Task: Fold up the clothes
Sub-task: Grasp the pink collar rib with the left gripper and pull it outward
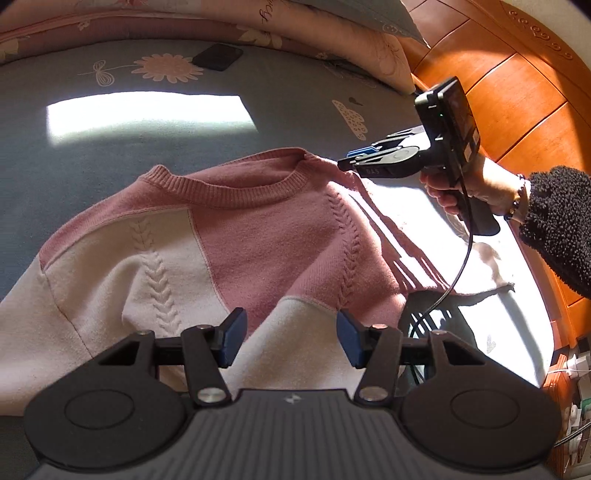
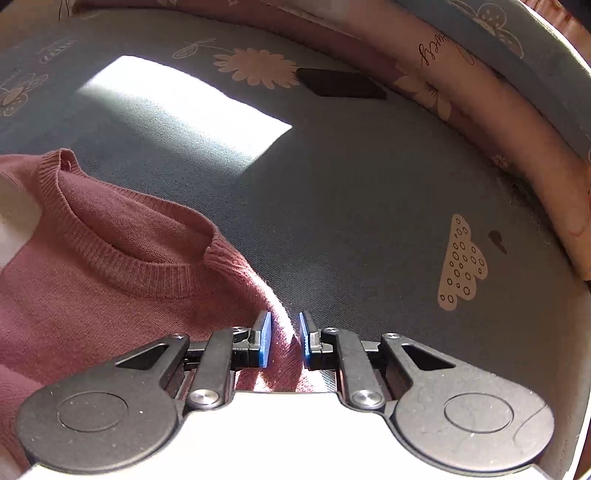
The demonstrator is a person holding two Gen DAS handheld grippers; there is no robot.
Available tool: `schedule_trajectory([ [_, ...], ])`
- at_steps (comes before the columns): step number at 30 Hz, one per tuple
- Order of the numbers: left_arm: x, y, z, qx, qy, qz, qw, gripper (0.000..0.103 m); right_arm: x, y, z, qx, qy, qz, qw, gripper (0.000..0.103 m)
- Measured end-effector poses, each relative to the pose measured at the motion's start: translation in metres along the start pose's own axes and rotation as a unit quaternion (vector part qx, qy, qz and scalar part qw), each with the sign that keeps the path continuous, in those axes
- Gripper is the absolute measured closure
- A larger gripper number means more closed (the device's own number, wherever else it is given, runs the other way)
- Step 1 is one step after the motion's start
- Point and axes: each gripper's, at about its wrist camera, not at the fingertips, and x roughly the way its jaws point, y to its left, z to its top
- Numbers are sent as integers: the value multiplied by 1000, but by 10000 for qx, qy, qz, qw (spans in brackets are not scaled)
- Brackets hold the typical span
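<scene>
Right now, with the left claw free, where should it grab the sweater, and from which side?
Probably the near shoulder, where the white sleeve joins the body, to mirror the right claw, whose jaws straddle the far shoulder ridge. Come in from the sleeve side, low across the bed: the sweater lies flat, so its edge is the only pinchable fold. The left claw hangs open over the chest.

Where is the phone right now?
In both views the phone lies on the bed beyond the sweater, beside the printed daisy, near the pillows.
</scene>
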Motion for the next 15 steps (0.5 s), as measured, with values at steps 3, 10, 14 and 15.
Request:
schedule_trajectory([
  [3,-1,29,31,81,-395,474,9981,52,-27,1,-5,369,-138,305,9988,82],
  [10,60,106,97,592,-249,1443,9875,62,-64,31,-31,825,-251,983,9914,77],
  [14,97,118,101,1136,132,1337,9844,62,-71,47,-43,888,-229,1093,9898,77],
  [15,103,118,99,1265,192,1324,9829,62,-71,48,-46,930,-215,1100,9893,77],
])
